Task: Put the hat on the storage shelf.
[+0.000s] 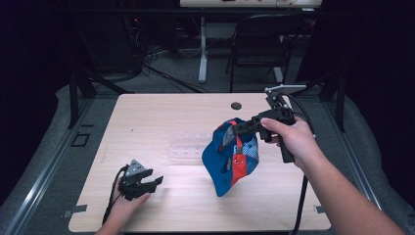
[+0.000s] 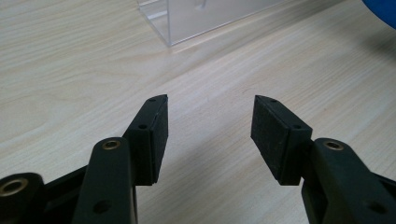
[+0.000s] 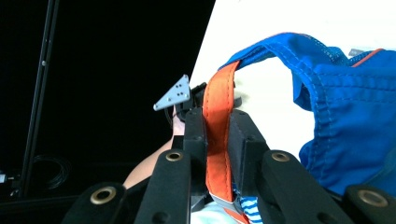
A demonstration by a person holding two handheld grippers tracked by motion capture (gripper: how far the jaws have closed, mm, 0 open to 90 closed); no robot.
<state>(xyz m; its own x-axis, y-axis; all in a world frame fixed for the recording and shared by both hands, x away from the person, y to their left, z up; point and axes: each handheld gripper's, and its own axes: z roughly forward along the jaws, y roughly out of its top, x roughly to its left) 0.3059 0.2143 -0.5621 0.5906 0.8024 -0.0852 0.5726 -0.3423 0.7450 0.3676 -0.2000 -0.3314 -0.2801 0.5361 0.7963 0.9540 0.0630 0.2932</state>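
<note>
Left hand-held gripper (image 1: 155,183) near front edge, cap (image 1: 230,156) raised mid-table

Left gripper (image 1: 155,182): black body, grey three-cornered plate, trailing black cable. Fingers (image 2: 152,135): flat black pads, brass-ringed pivot screws. Right gripper (image 1: 234,130): black pistol-shaped handle, black cable. Forearms bare, unsleeved.

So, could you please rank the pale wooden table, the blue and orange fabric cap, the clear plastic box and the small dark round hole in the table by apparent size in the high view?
1. Pale wooden table
2. Blue and orange fabric cap
3. Clear plastic box
4. Small dark round hole
</note>
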